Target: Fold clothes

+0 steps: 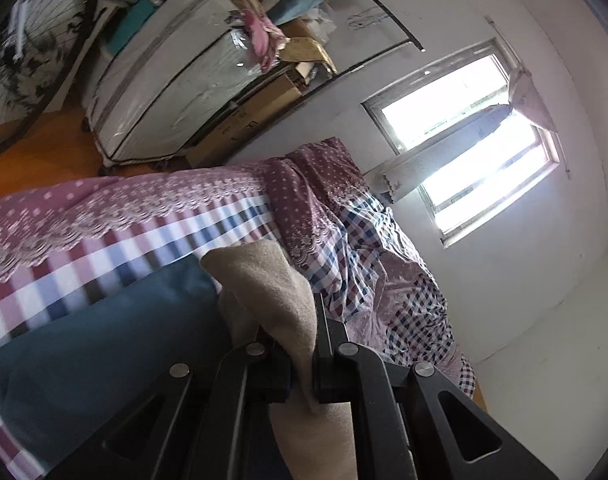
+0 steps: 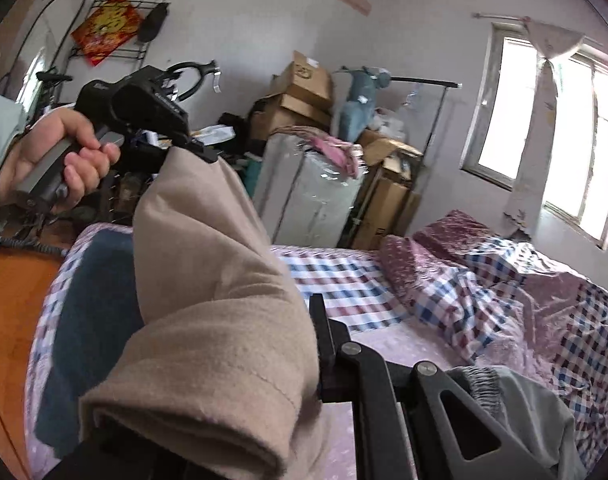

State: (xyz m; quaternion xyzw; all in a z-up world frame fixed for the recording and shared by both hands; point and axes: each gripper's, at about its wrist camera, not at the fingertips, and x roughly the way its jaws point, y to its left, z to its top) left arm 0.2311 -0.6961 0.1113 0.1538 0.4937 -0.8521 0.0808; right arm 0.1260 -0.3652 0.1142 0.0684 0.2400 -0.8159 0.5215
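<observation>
Two grippers pinch our tan cloth (image 2: 208,300) above the bed (image 2: 343,276): the left gripper (image 1: 302,344) has its jaws nearly closed on one corner, the right gripper (image 2: 304,336) on another. Under it lies a blue garment (image 1: 104,340).

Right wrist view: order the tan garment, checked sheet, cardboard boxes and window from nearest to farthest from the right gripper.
1. tan garment, clamped in the right gripper
2. checked sheet, just ahead
3. cardboard boxes, far wall
Window, right wall: too close to the boxes to rank.
</observation>
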